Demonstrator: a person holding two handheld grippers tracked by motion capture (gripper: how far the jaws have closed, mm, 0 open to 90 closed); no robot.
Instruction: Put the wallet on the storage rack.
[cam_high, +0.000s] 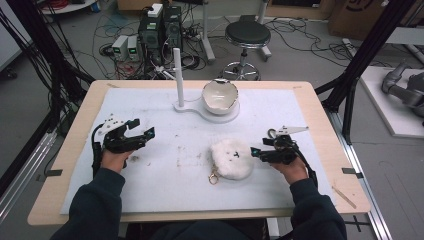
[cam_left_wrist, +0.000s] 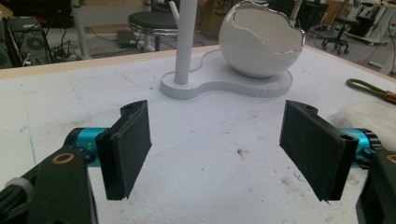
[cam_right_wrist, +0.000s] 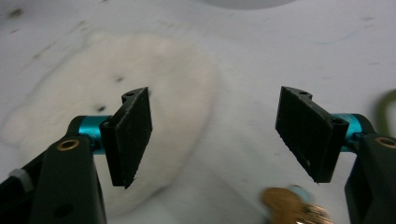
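A white fluffy pouch (cam_high: 231, 159) lies on the white mat, with a gold clasp (cam_high: 214, 177) at its near-left edge. My right gripper (cam_high: 256, 151) is open at the pouch's right side, low over the mat. In the right gripper view the pouch (cam_right_wrist: 116, 102) sits behind the left jaw, bare mat lies between the jaws of the gripper (cam_right_wrist: 215, 135), and the gold clasp (cam_right_wrist: 292, 205) shows blurred at the bottom. My left gripper (cam_high: 142, 128) is open over the mat's left part, with nothing between the jaws in its own view (cam_left_wrist: 217, 149).
A white egg-shaped bowl (cam_high: 220, 95) sits on a white stand (cam_left_wrist: 224, 86) with an upright post (cam_high: 178, 75) at the back middle. An olive cord loop (cam_left_wrist: 369, 88) lies on the mat beyond the pouch's edge (cam_left_wrist: 369, 114). The table edge (cam_high: 200, 216) runs close in front.
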